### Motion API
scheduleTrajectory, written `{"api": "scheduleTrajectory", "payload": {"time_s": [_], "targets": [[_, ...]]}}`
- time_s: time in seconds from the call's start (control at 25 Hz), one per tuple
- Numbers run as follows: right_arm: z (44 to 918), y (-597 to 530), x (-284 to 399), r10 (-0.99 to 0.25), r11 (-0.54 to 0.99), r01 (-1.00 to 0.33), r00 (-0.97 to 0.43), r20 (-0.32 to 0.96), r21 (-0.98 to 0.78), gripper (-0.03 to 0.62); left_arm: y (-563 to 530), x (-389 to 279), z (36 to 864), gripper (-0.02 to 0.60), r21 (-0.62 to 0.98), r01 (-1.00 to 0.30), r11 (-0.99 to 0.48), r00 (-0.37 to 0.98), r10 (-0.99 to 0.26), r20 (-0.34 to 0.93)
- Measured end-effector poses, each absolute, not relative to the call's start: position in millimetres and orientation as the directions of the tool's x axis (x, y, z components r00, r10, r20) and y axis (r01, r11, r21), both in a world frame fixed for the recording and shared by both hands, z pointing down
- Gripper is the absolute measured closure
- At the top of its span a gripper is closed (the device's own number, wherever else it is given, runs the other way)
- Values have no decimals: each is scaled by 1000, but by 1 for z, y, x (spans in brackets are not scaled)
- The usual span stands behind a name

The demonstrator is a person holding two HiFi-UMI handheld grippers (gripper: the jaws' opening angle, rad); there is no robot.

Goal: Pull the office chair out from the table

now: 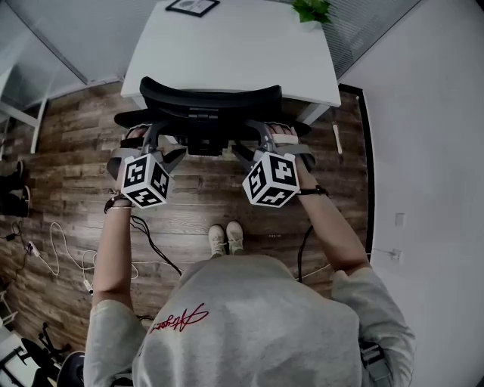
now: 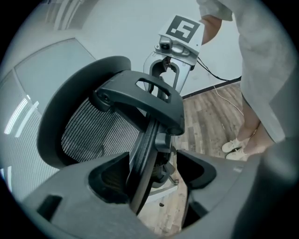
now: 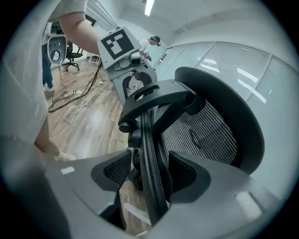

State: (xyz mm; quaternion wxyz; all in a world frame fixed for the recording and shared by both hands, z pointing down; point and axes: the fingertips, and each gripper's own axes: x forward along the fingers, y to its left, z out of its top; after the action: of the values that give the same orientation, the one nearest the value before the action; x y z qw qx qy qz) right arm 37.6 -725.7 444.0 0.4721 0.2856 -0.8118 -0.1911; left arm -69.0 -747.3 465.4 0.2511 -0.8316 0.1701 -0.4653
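Observation:
The black office chair point(image 1: 203, 99) stands pushed in at the white table point(image 1: 227, 53). I stand behind it with a gripper at each side of its back. My left gripper point(image 1: 162, 145) is open, and the back's thin rim point(image 2: 142, 158) runs between its jaws, close to the left one. My right gripper point(image 1: 254, 145) is open too, with the opposite rim point(image 3: 150, 140) between its jaws. The mesh back point(image 2: 91, 130) and its curved support bracket point(image 2: 140, 95) fill both gripper views. Each gripper view also shows the other gripper's marker cube point(image 2: 181, 29) point(image 3: 117, 43).
A picture frame point(image 1: 193, 6) and a green plant point(image 1: 311, 9) sit on the table's far edge. Cables point(image 1: 45, 253) lie on the wood floor at the left. My shoes point(image 1: 225, 238) are just behind the chair. A white wall runs along the right.

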Motion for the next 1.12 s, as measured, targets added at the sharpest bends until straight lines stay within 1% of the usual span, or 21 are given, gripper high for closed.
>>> {"api": "scheduleTrajectory", "payload": {"time_s": [0.12, 0.32, 0.44, 0.64, 0.68, 0.76, 0.88, 1.12], "targets": [[449, -729, 39, -656, 753, -251, -357, 665, 608, 356, -751, -68, 472, 265, -590, -6, -807, 479, -520, 707], [452, -735, 36, -658, 751, -230, -345, 670, 619, 359, -755, -67, 473, 275, -595, -6, -804, 460, -530, 712], [457, -739, 34, -659, 749, -201, -325, 678, 632, 366, -759, -67, 478, 279, -613, 54, -788, 409, -543, 734], [471, -742, 32, -641, 765, -181, -309, 702, 618, 398, -763, -58, 485, 287, -609, 91, -788, 384, -536, 752], [472, -742, 33, -643, 763, -169, -301, 704, 624, 415, -763, -57, 486, 287, -606, 97, -789, 383, -533, 755], [474, -743, 34, -652, 753, -143, -285, 702, 642, 459, -762, -56, 488, 305, -603, 128, -788, 376, -524, 765], [476, -743, 35, -665, 740, -118, -272, 695, 662, 468, -761, -55, 495, 356, -603, 202, -772, 344, -521, 781], [478, -742, 36, -663, 740, -100, -274, 696, 665, 479, -759, -52, 500, 377, -600, 234, -765, 335, -516, 788]]}}
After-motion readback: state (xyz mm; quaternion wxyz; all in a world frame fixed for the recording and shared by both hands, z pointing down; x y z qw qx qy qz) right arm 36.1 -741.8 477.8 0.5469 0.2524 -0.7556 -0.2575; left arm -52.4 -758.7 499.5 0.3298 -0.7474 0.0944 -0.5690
